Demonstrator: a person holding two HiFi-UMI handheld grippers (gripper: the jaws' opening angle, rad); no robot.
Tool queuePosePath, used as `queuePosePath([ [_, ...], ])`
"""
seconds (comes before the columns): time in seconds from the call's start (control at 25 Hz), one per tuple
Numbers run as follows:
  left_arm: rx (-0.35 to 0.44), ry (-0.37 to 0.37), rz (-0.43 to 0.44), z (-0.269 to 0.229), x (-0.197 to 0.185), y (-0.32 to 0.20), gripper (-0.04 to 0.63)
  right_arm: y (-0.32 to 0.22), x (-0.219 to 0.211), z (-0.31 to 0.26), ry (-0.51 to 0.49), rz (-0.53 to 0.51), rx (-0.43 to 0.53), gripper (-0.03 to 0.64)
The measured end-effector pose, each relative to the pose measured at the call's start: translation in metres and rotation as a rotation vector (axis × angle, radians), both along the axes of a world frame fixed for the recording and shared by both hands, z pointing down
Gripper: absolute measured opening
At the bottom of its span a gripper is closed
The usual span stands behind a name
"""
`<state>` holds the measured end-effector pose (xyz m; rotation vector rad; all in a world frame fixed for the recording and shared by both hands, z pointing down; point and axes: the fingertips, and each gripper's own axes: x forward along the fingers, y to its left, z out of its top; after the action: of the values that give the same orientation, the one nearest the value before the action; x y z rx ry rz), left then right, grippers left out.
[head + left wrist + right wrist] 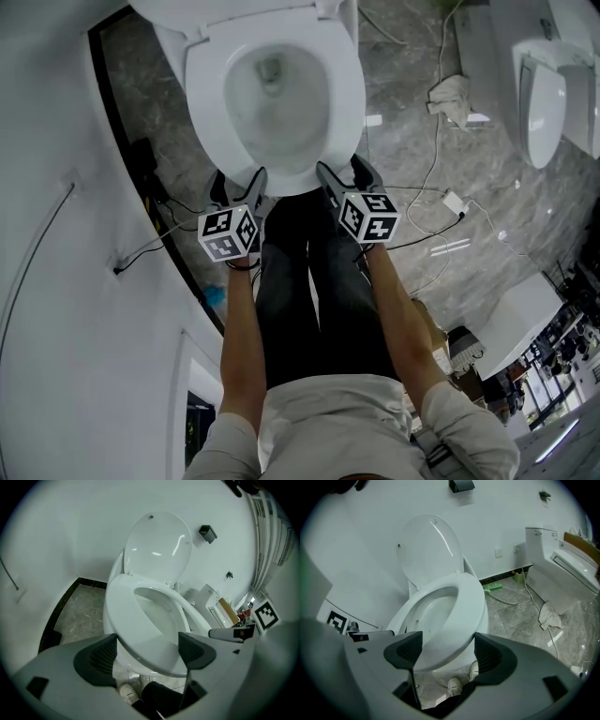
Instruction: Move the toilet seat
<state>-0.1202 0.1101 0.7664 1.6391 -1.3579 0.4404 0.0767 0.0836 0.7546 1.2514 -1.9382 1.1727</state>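
The white toilet seat (349,94) lies down on the bowl, with the lid (157,550) standing up against the wall behind it. My left gripper (237,183) is open at the seat's front left edge. My right gripper (347,176) is open at the front right edge. In the left gripper view the seat's (122,620) front rim reaches in between the wide-apart jaws of that gripper (145,654). The right gripper view shows the seat (468,606) the same way, between that gripper's (445,654) jaws. Whether any jaw touches the rim is unclear.
A white wall curves along the left. A second toilet (544,103) stands at the right, with a crumpled cloth (450,94) and cables on the grey marble floor (422,150). The person's dark-trousered legs (309,300) and white shoes (454,685) are right before the bowl.
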Motion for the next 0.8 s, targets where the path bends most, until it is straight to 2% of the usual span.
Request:
queuePosePath([
  [0.8,0.081,0.067,-0.059,-0.043,-0.004,-0.011,0.405,-0.012,-0.002,-0.047,-0.068,0.044,0.042,0.365],
])
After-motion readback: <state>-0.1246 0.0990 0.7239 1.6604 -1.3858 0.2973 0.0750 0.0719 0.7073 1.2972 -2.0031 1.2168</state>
